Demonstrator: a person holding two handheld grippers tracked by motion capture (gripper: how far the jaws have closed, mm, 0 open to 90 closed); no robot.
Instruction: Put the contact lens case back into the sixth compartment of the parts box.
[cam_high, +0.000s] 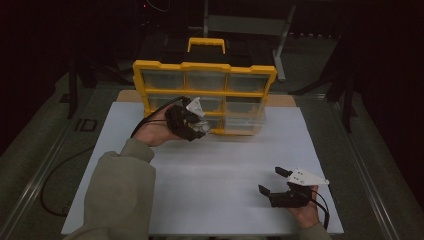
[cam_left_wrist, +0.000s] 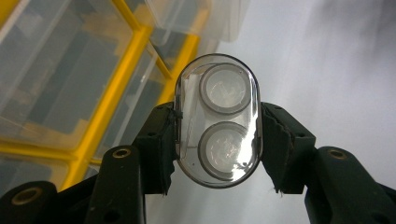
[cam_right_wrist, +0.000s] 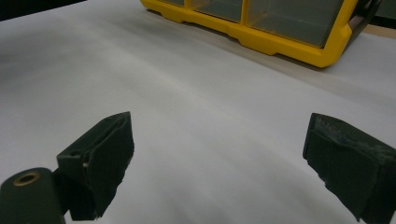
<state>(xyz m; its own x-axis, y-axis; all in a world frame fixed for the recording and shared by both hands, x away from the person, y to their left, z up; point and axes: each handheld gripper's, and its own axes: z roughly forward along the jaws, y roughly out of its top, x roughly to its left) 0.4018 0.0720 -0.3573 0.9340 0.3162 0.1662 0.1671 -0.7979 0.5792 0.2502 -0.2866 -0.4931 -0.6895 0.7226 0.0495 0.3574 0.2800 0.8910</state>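
A yellow organizer case (cam_high: 204, 95) with clear compartments stands upright at the back of the white table (cam_high: 210, 180). My left gripper (cam_high: 199, 126) is at its lower middle, shut on a small clear oval container (cam_left_wrist: 217, 119) with two round wells. The case's yellow frame (cam_left_wrist: 119, 84) lies just behind the container. One clear bin (cam_high: 243, 119) juts out from the case at lower right. My right gripper (cam_high: 273, 181) rests low near the front right of the table, open, with nothing between its pads (cam_right_wrist: 109, 158). The case's bottom edge (cam_right_wrist: 275, 39) shows far ahead of it.
A dark floor surrounds the table. A cable (cam_high: 60, 185) trails off the left side. A grey metal frame (cam_high: 250, 25) stands behind the case. The white surface spreads wide between the two grippers.
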